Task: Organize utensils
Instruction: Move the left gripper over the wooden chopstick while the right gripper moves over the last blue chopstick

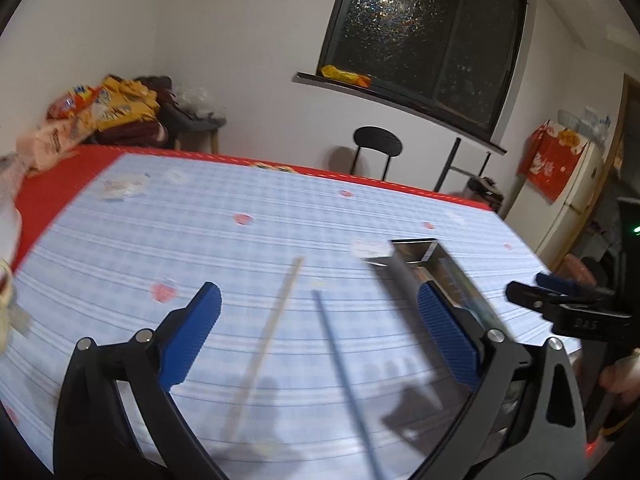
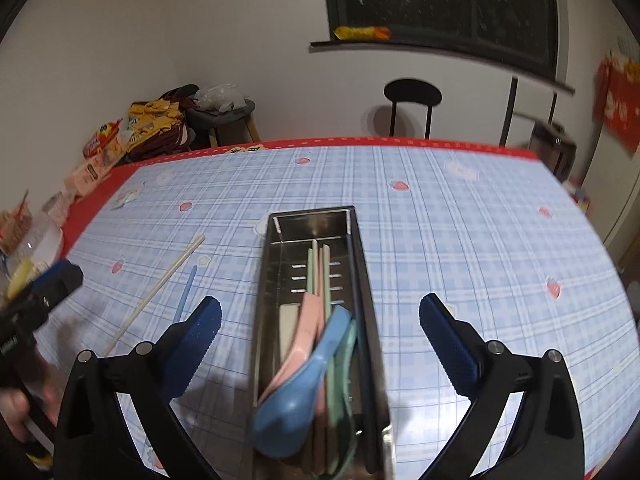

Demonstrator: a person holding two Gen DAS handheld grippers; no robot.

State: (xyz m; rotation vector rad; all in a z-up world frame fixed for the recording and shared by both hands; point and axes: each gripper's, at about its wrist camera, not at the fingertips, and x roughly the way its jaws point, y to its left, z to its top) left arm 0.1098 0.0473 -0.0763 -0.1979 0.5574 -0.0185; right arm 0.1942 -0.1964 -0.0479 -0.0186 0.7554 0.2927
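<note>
Cream chopstick [image 2: 158,286], blue chopstick [image 2: 185,298]: left-centre, loose on tabletop [image 2: 440,240]. Light, stiff, slippery; pinch mid-shaft. Left claw [image 1: 320,338], right claw [image 2: 320,340]: spread, empty.

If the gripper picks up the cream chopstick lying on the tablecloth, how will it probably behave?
The cream chopstick looks thin, straight and rigid, so it should stay stiff and feel light. It lies flat on the tablecloth, so pinching it may be awkward. Its smooth, narrow shaft might slip or pivot between the pads.
</note>
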